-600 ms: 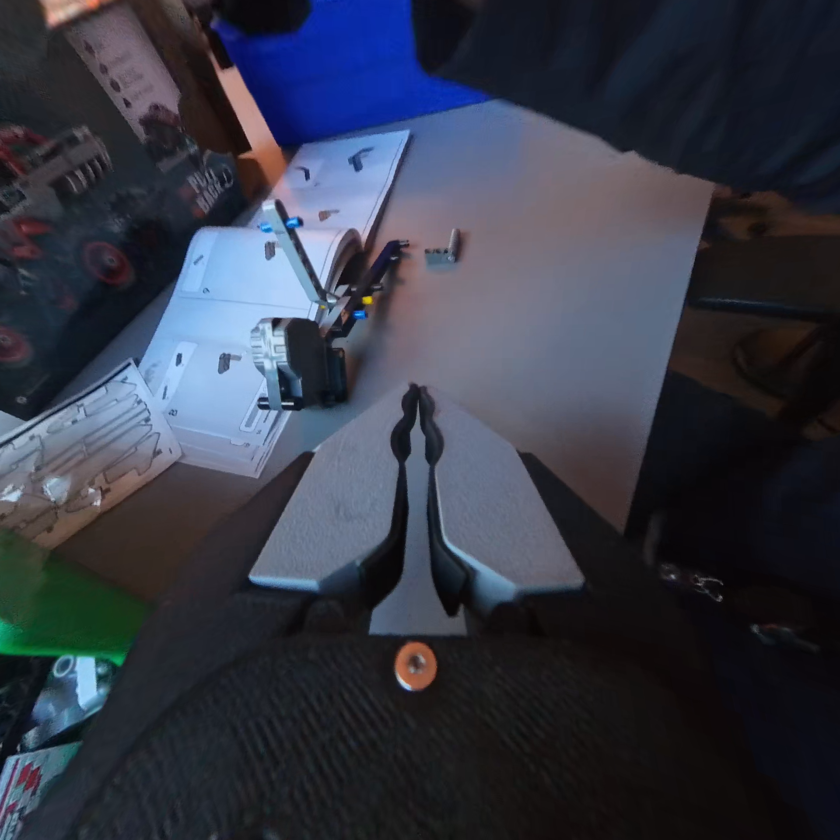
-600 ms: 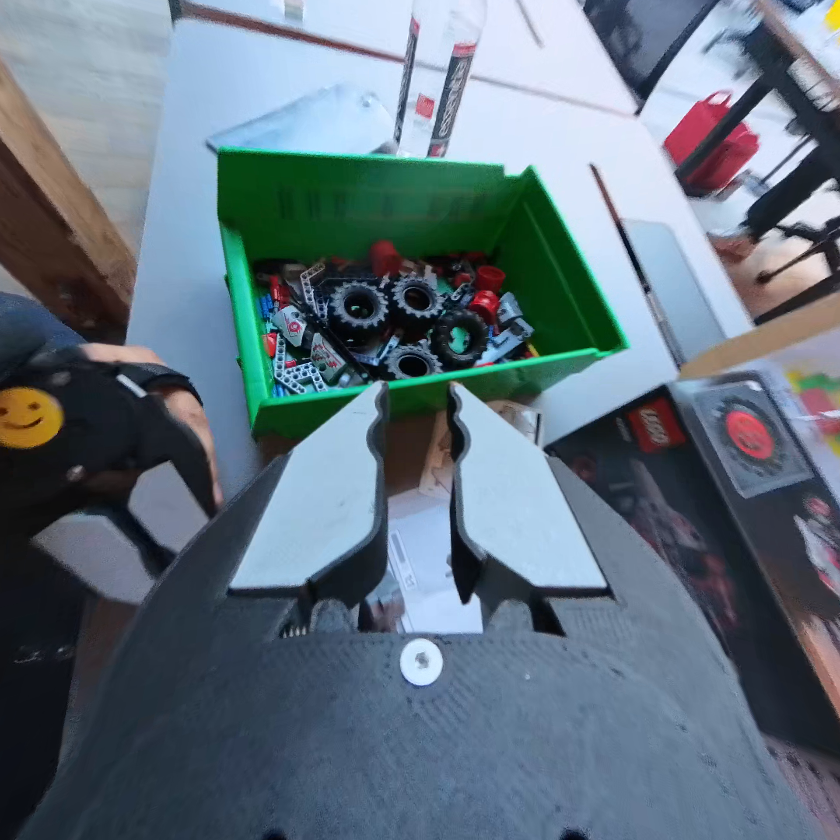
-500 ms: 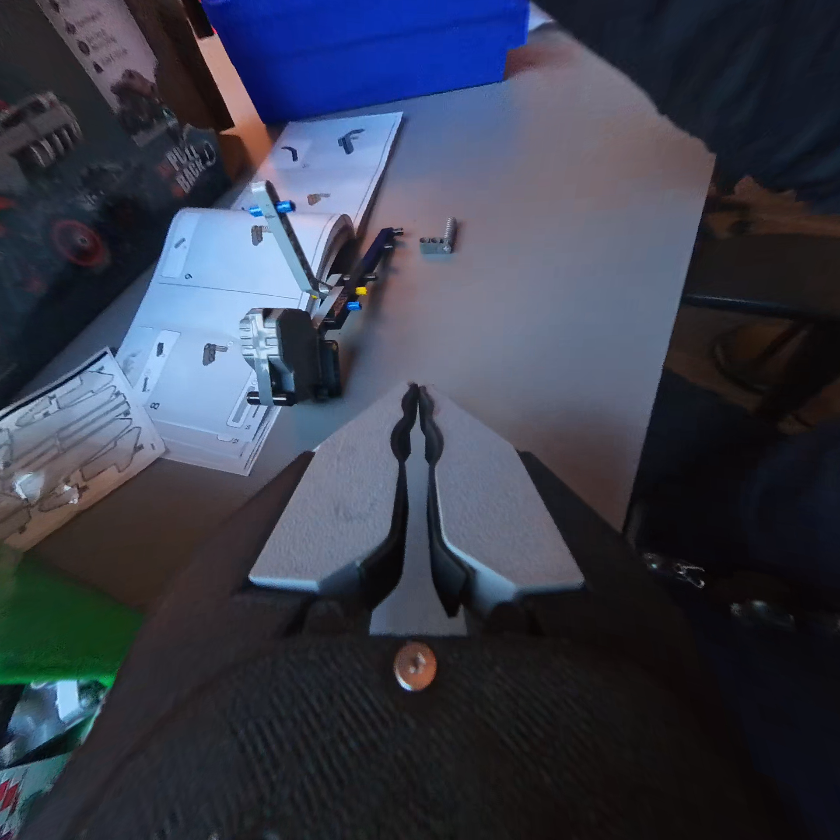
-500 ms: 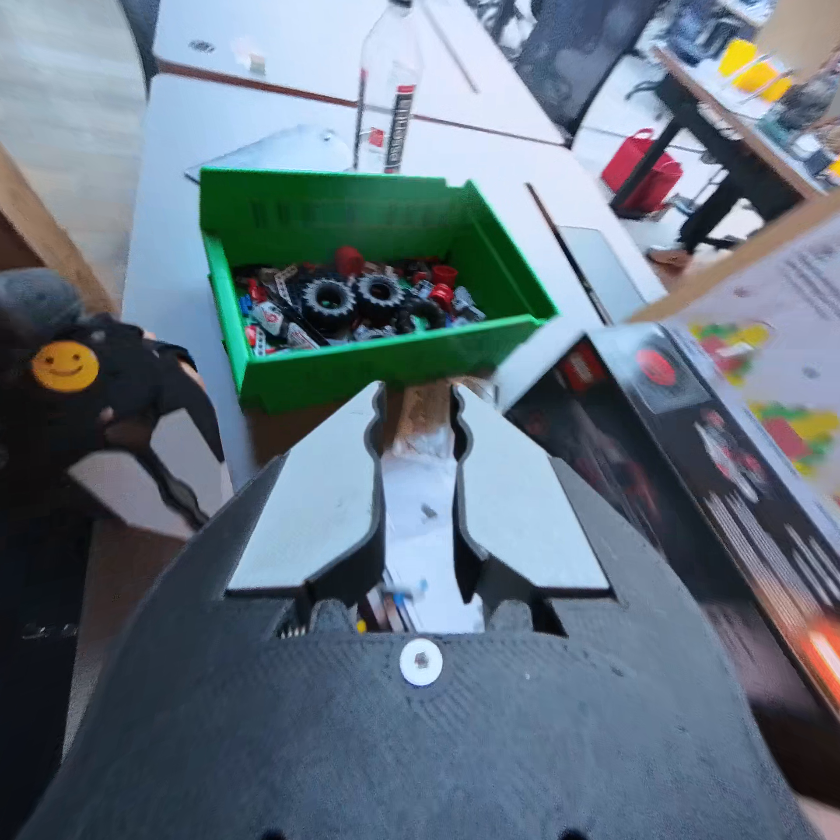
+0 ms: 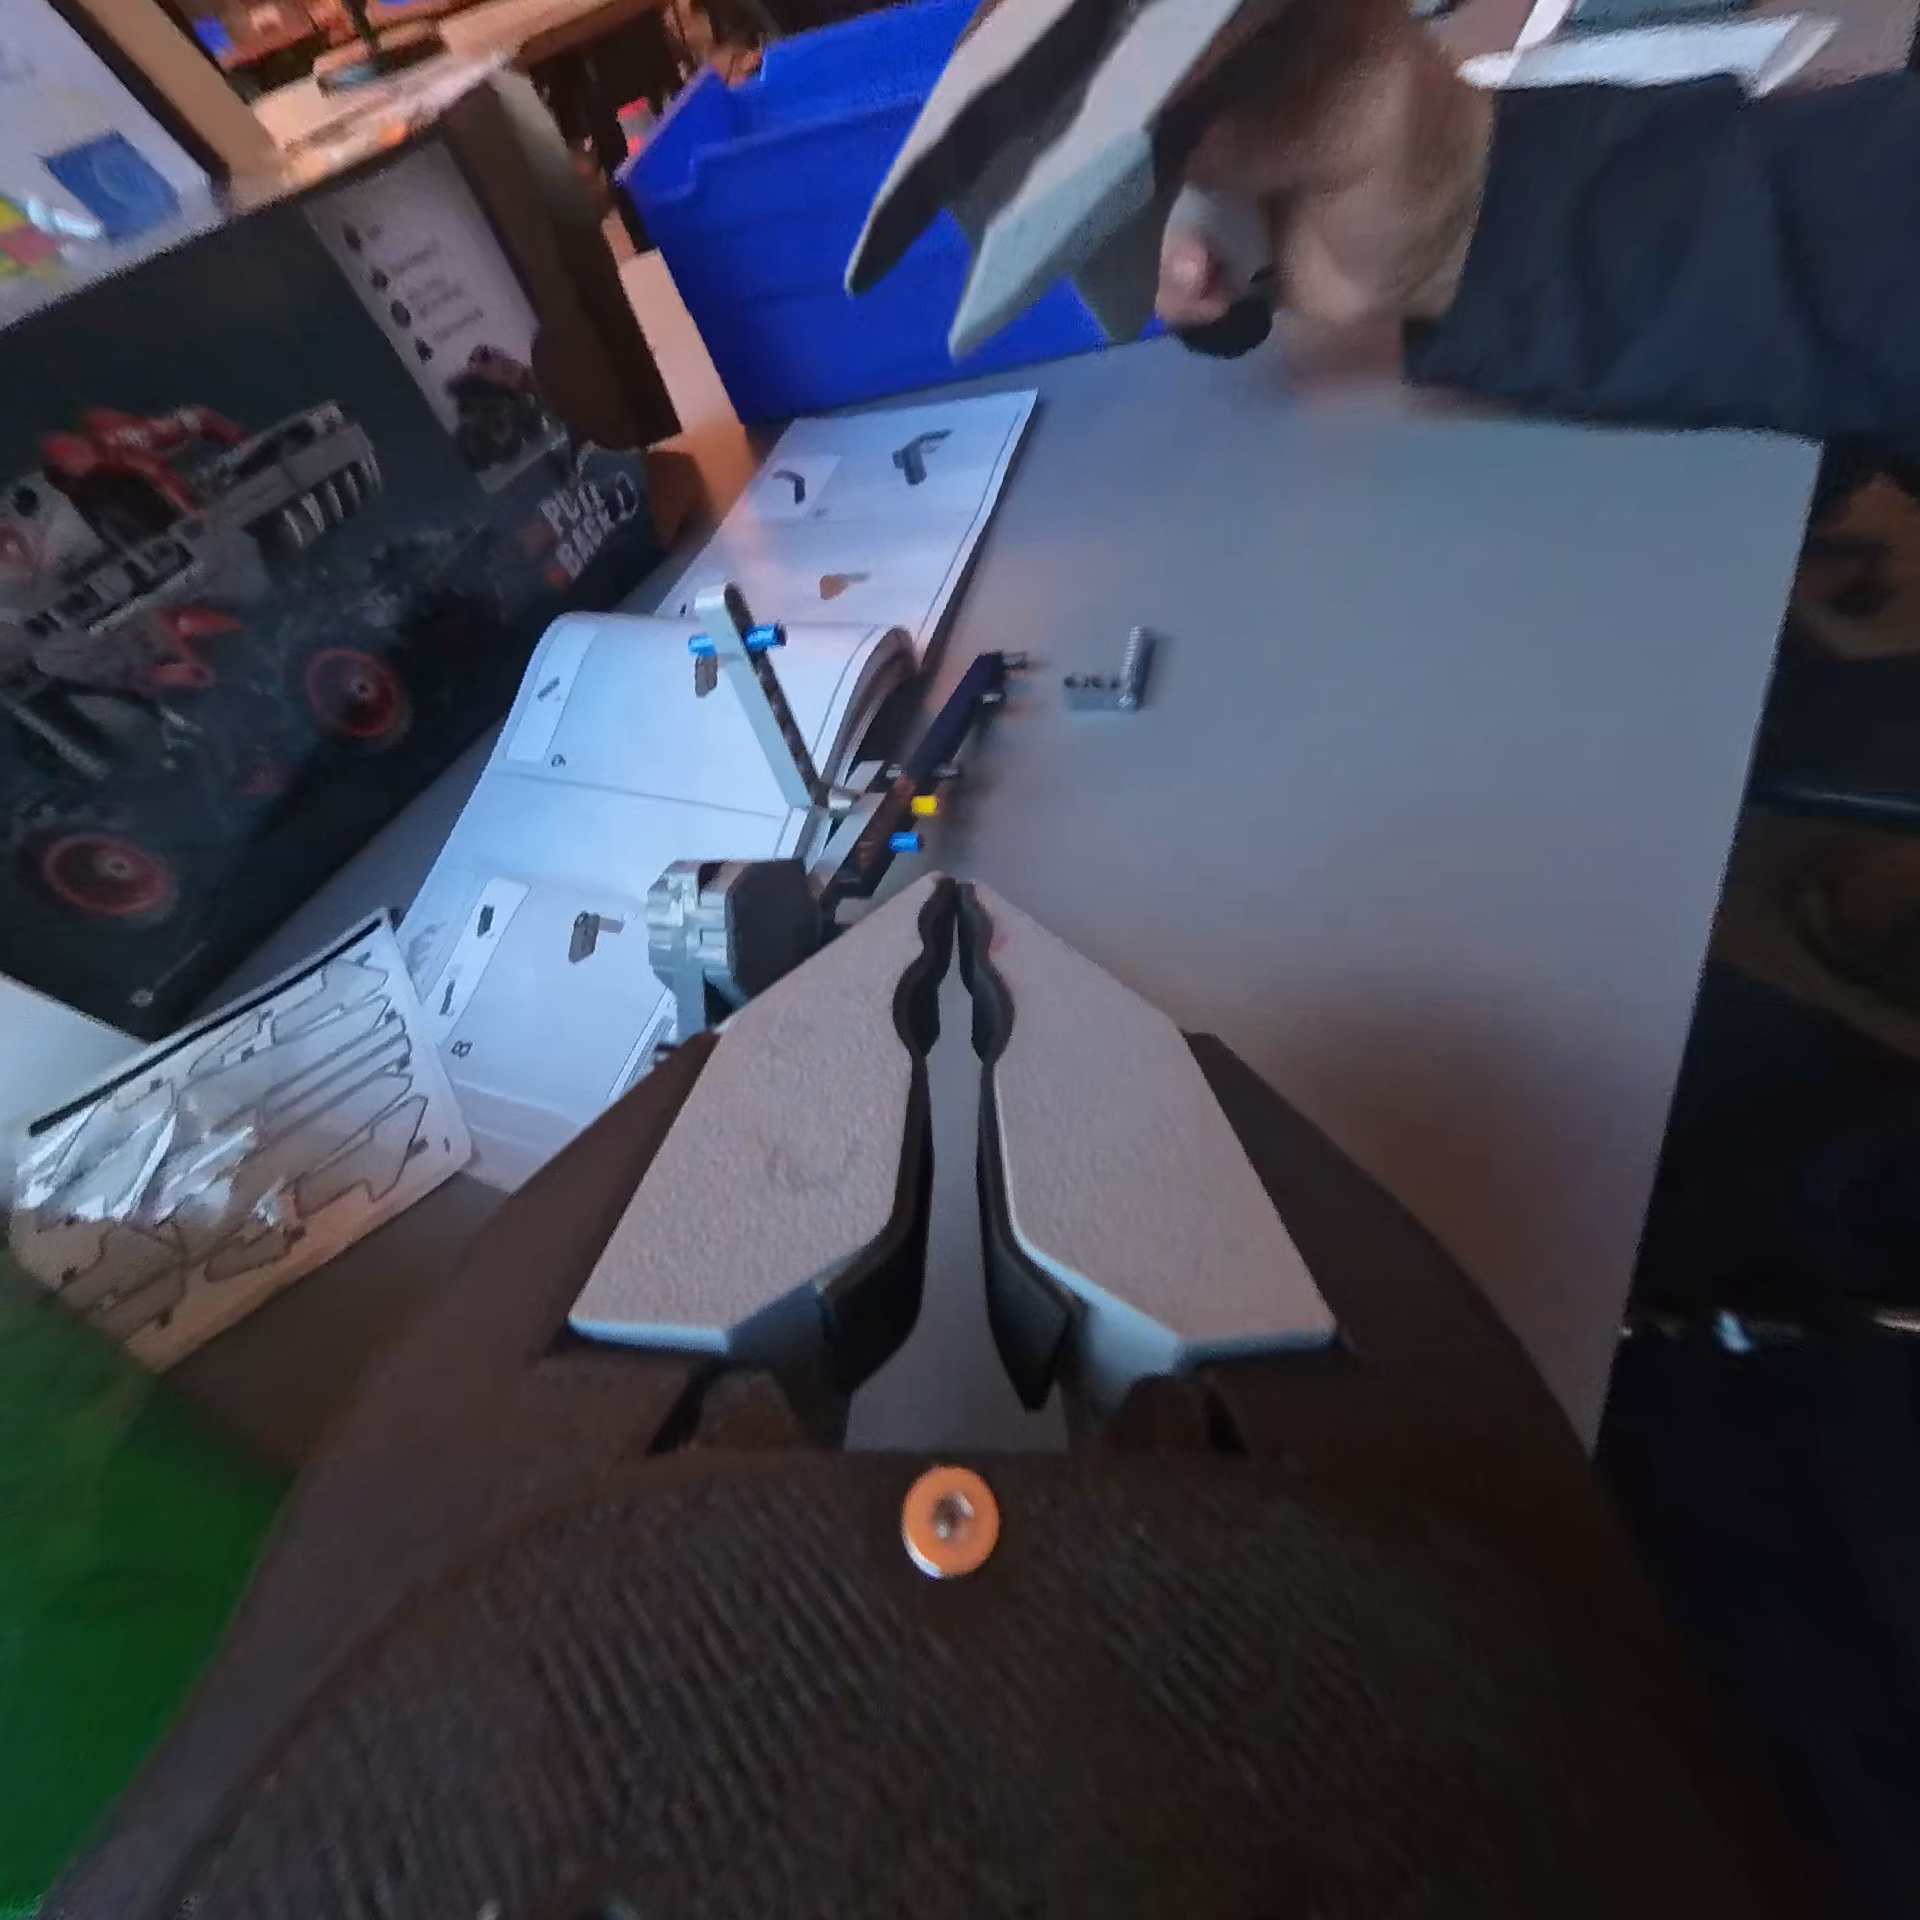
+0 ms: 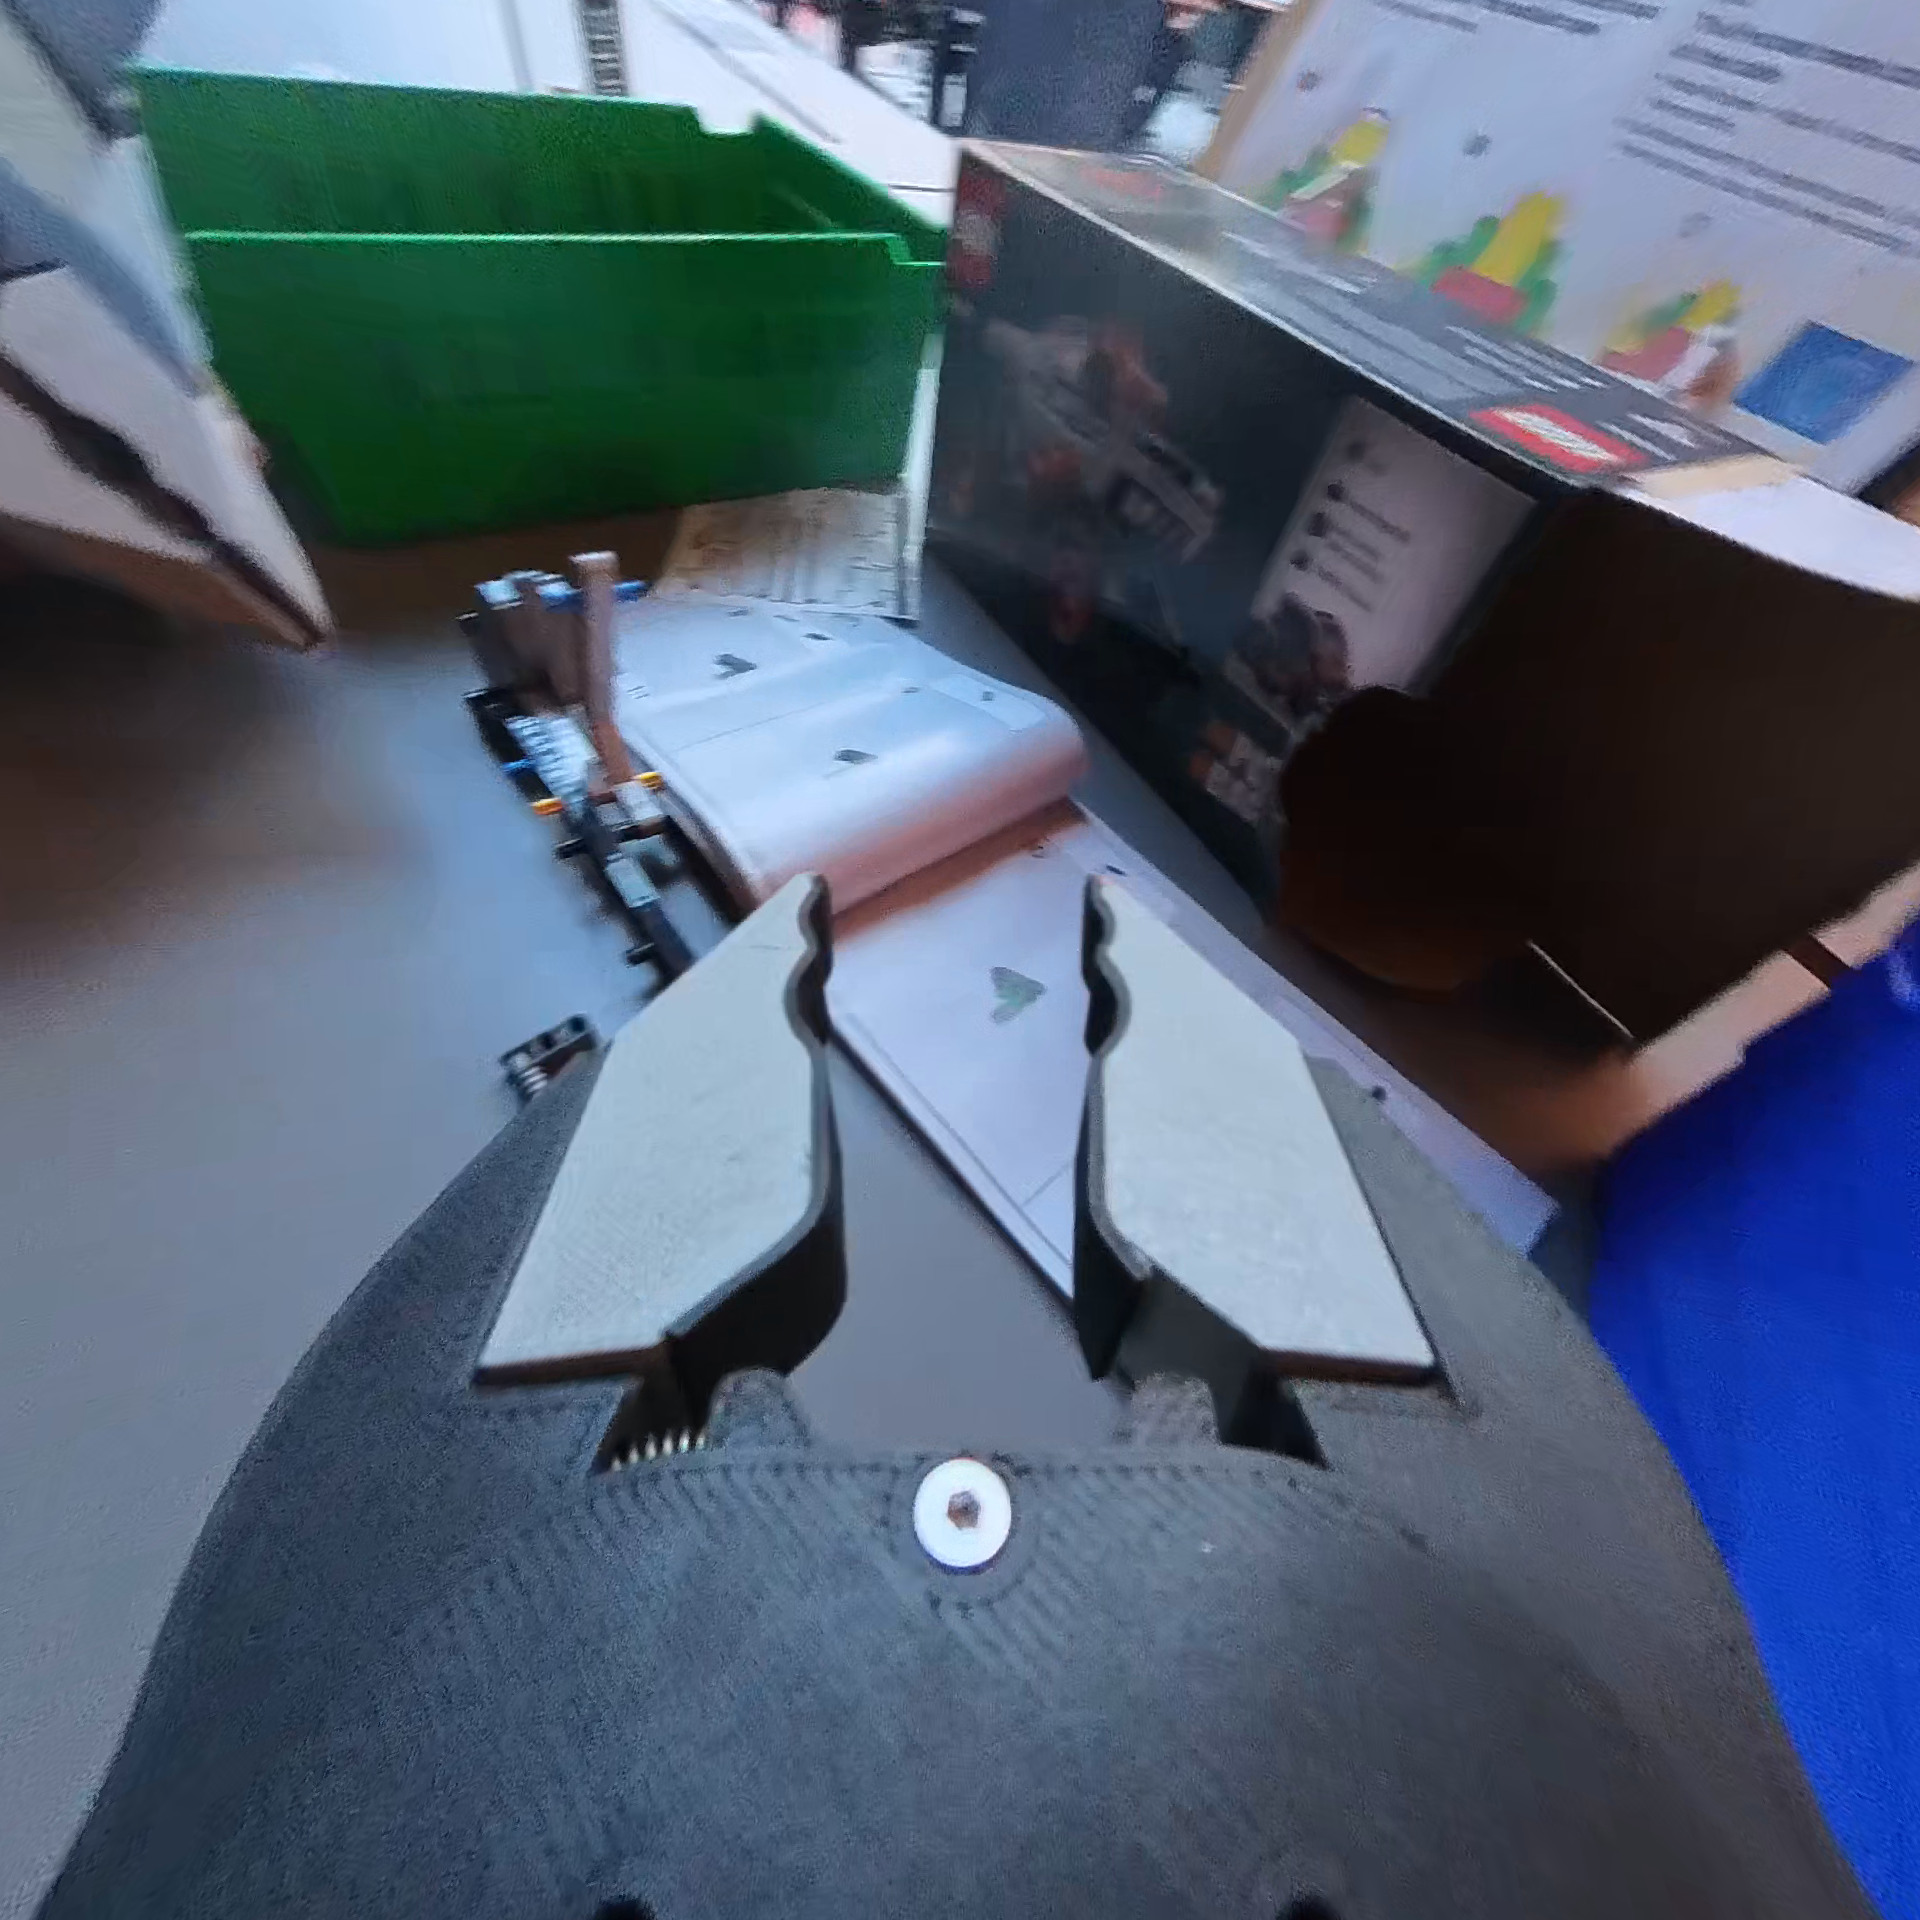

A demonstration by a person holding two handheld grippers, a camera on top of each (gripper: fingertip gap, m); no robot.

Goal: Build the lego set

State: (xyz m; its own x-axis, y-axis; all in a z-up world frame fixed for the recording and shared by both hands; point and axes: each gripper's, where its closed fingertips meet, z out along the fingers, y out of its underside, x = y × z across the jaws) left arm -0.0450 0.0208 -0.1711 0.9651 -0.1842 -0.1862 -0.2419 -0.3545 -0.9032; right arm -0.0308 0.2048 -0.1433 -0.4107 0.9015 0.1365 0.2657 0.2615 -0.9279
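A partly built lego assembly (image 5: 764,831) lies on the grey table (image 5: 1351,831), against an open instruction booklet (image 5: 644,748). It has a grey block, an upright grey beam and a dark beam with blue and yellow pins. A small grey L-shaped piece (image 5: 1110,686) lies just beyond it. My left gripper (image 5: 945,896) is shut and empty, close in front of the assembly. My right gripper (image 6: 956,920) is open and empty, low over the booklet (image 6: 883,769), with the assembly (image 6: 592,727) and the small piece (image 6: 545,1051) to its left. It also shows in the left wrist view (image 5: 935,301).
A green bin (image 6: 520,343) stands behind the assembly and a dark lego box (image 6: 1195,468) to the right of the booklet. A blue bin (image 5: 831,239) is at the far end. A sticker sheet (image 5: 229,1143) lies by the box. The table edge (image 5: 1704,935) runs on the right. The left gripper's tips are roughly 20 cm from the right gripper's. It is some 10 cm from my right tips to the small piece (image 6: 545,1051). It turns up in the left wrist view (image 5: 1097,681) as well.
My right gripper has swung away from the green bin, come down over the booklet and opened wider. It now shows in the left wrist view. My left gripper stays shut.
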